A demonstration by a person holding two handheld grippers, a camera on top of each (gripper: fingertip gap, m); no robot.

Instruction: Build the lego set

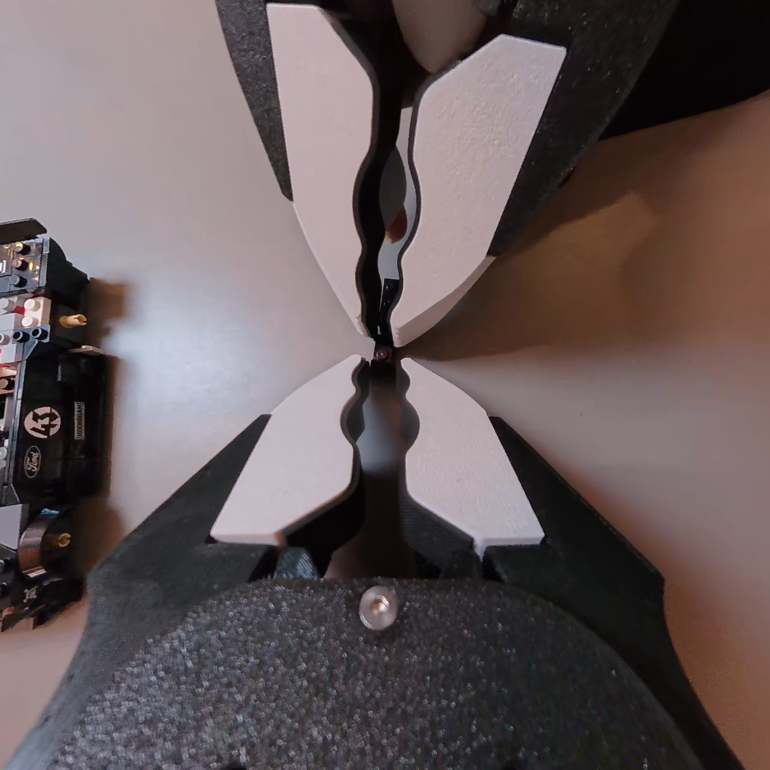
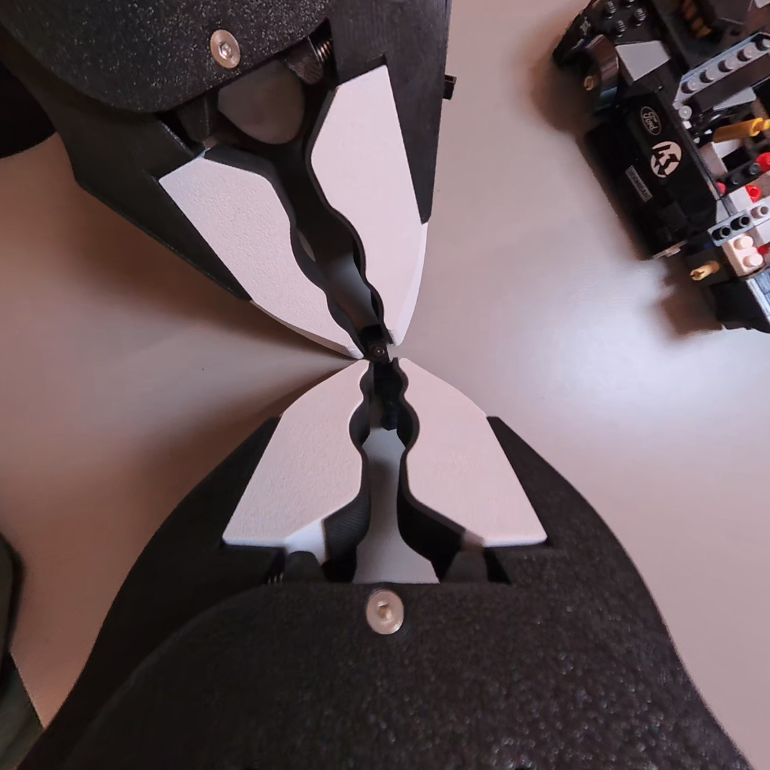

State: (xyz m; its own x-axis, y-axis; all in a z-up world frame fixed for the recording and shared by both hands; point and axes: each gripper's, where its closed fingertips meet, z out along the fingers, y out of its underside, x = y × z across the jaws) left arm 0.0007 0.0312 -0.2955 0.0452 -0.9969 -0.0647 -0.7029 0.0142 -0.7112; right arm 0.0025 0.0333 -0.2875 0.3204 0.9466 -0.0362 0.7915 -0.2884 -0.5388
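Left wrist view: I am pinching a small black lego piece (image 1: 381, 354) at frame centre with my left gripper (image 1: 381, 361), while my right gripper (image 1: 380, 333), reaching down from the top of the frame, is clamping what looks like a second black piece against it, tip to tip above the pale table (image 1: 166, 166). Right wrist view is showing the partly built black lego car (image 2: 683, 166) sitting in the upper right of the frame, well apart from both grippers.
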